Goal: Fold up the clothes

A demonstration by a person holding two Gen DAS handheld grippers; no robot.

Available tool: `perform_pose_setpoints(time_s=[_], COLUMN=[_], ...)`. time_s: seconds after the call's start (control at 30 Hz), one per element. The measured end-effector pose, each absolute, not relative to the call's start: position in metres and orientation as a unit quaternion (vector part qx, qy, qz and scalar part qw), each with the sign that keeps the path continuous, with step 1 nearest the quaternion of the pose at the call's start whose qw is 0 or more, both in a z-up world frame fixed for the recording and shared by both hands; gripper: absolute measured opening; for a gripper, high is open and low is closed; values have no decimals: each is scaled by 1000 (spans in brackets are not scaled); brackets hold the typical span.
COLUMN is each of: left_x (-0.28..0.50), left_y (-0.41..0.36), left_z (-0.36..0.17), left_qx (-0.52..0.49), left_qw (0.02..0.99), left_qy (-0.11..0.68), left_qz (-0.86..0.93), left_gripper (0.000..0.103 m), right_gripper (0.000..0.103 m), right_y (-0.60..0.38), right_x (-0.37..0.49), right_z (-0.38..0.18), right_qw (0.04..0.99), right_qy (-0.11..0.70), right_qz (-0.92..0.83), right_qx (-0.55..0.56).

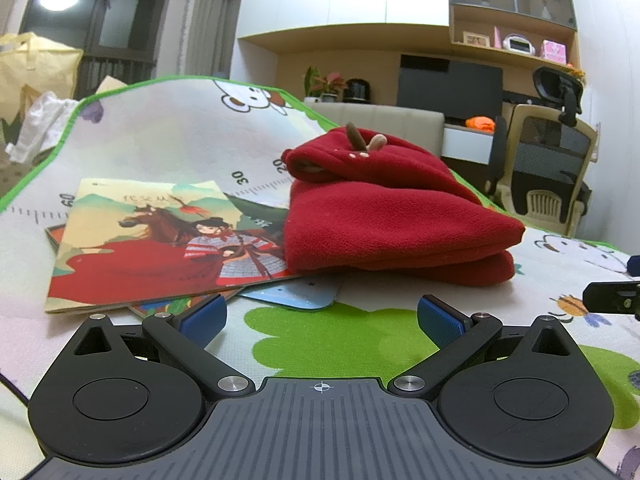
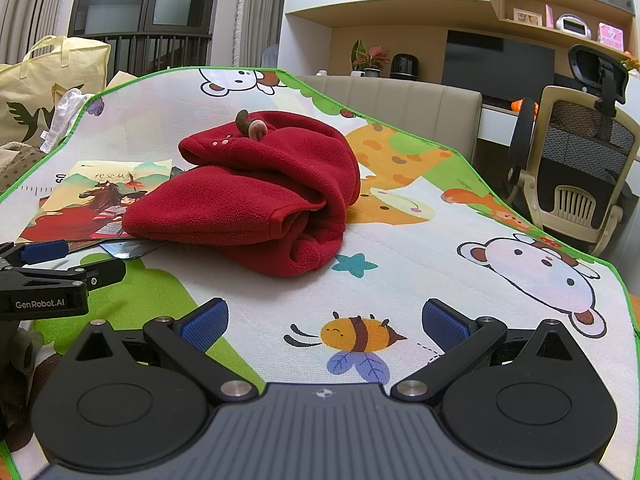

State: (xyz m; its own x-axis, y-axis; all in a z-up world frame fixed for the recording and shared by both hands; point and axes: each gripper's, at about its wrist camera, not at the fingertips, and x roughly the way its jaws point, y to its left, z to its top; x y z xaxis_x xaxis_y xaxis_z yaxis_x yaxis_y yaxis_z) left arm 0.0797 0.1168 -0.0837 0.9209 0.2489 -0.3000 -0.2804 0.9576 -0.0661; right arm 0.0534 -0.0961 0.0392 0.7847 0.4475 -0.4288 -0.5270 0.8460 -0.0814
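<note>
The red fleece garment (image 2: 256,196) is laid folded on the cartoon play mat (image 2: 420,240), its long axis running from the picture book (image 1: 160,236) rightward, small antlers uppermost. The left gripper (image 1: 320,320) and right gripper (image 2: 324,324) are spread wide, and nothing is held or touched.

left wrist: low over mat (image 1: 160,140), facing forward | right wrist: same, further right | shared: red garment (image 1: 384,216)
</note>
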Motion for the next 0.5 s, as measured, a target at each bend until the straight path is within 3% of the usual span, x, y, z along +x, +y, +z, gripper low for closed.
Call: perform_pose_setpoints(time_s=[0.5], left_x=[79], left_y=[116], left_z=[-84], left_qx=[-58], left_qw=[977], left_qy=[148], left_qz=[139], left_gripper=[103], right_gripper=[103], right_y=[-96], right_x=[53], right_z=[39], right_qw=[939], right_qy=[202], right_qz=[260], right_qx=[-98])
